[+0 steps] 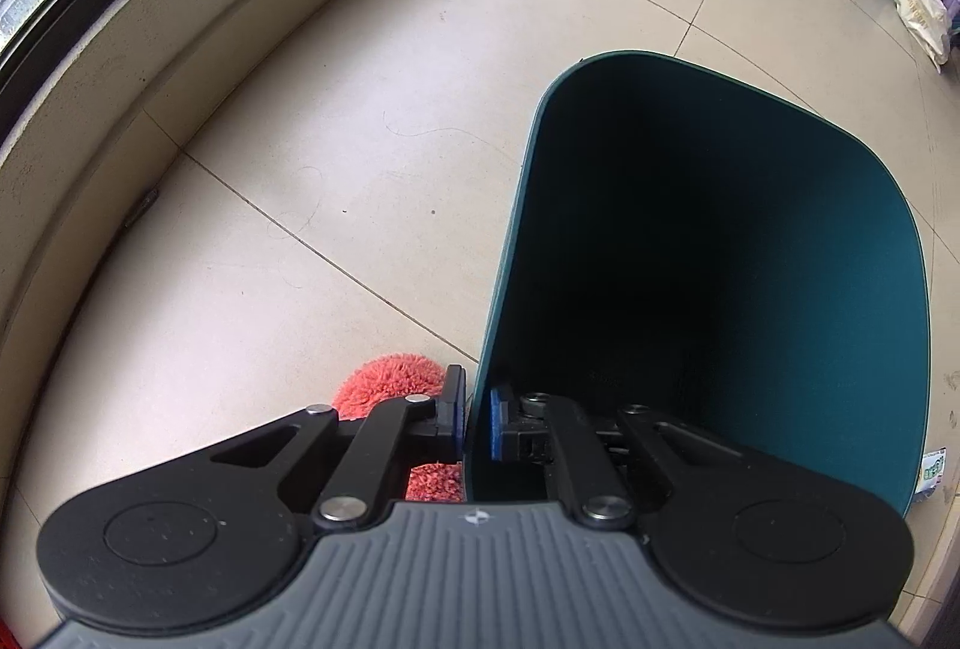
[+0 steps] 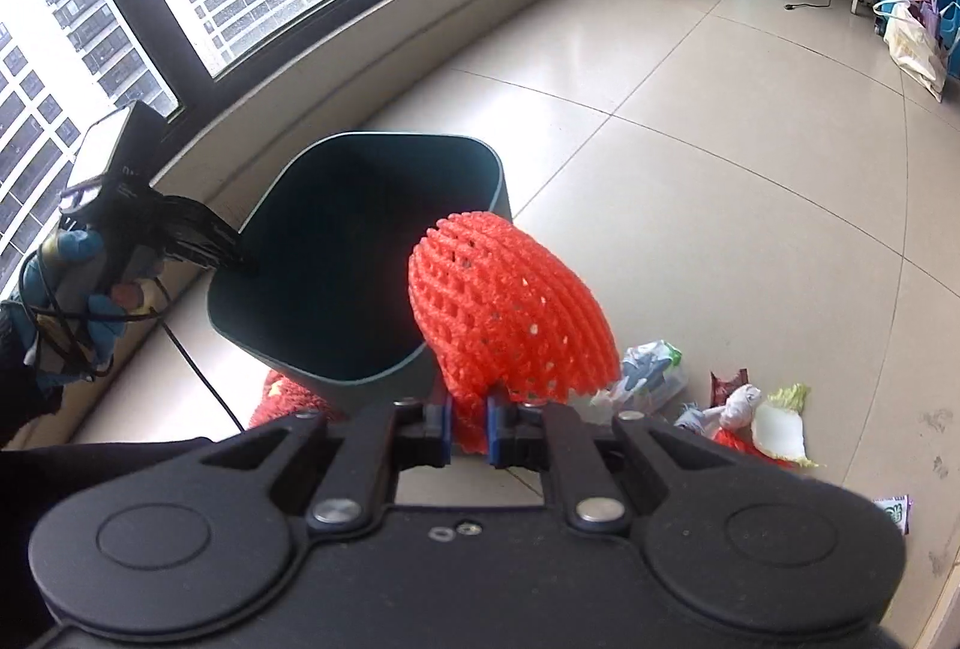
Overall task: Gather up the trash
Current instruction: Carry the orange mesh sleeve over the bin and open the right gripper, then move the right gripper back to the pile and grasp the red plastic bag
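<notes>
- Left wrist view: the left gripper (image 1: 477, 421) has its blue-padded fingers pinched on the near wall of a dark teal plastic waste bin (image 1: 708, 253); one finger sits inside the rim, one outside. A fluffy coral slipper (image 1: 390, 385) shows beneath on the beige tiled floor (image 1: 312, 120).
- Right wrist view: the right gripper (image 2: 468, 430) is clamped narrow on a red foam fruit net (image 2: 510, 313), held just beside the bin's rim. Scattered wrappers and paper scraps (image 2: 708, 403) lie on the tiles to the right.
</notes>
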